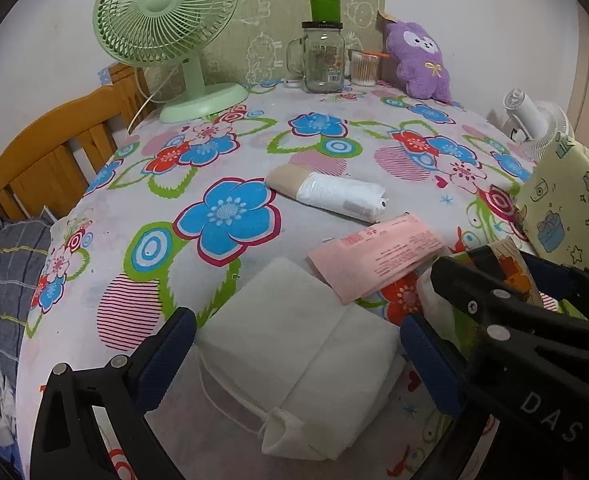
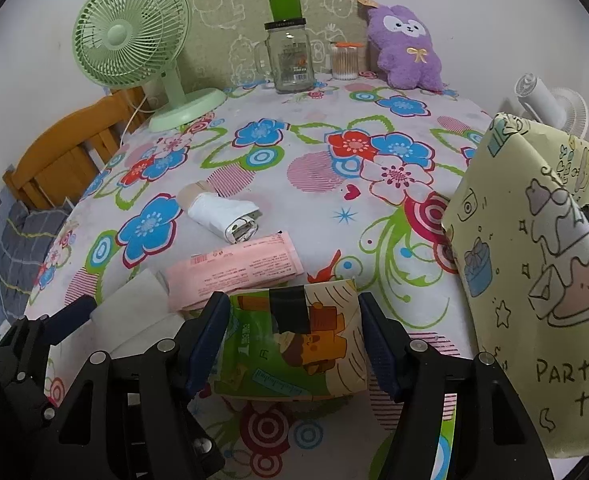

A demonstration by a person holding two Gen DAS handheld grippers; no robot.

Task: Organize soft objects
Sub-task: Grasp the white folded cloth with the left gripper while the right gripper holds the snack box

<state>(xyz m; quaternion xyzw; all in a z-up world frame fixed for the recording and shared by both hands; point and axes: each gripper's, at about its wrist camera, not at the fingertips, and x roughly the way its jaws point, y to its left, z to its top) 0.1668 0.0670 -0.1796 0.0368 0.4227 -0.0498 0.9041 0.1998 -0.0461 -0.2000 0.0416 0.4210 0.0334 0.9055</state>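
My left gripper (image 1: 298,344) has both blue pads against the sides of a white folded cloth bundle (image 1: 294,352) low over the flowered tablecloth (image 1: 230,288). A thin cord hangs from the bundle's near end. My right gripper (image 2: 294,320) is shut on a colourful cartoon-printed tissue pack (image 2: 298,340), held just above the cloth close to the right of the left gripper. A pink flat pack (image 2: 234,276) lies just beyond both grippers. Past it lies a white and beige roll (image 2: 218,216). A purple plush toy (image 2: 406,52) leans against the back wall.
A pale yellow cartoon-printed bag (image 2: 534,260) stands at the right edge. At the back stand a green desk fan (image 2: 134,40), a glass jar mug (image 2: 290,60) and a cotton-swab tub (image 2: 344,62). A white fan (image 2: 550,104) is behind the bag. A wooden headboard (image 1: 54,152) borders the left.
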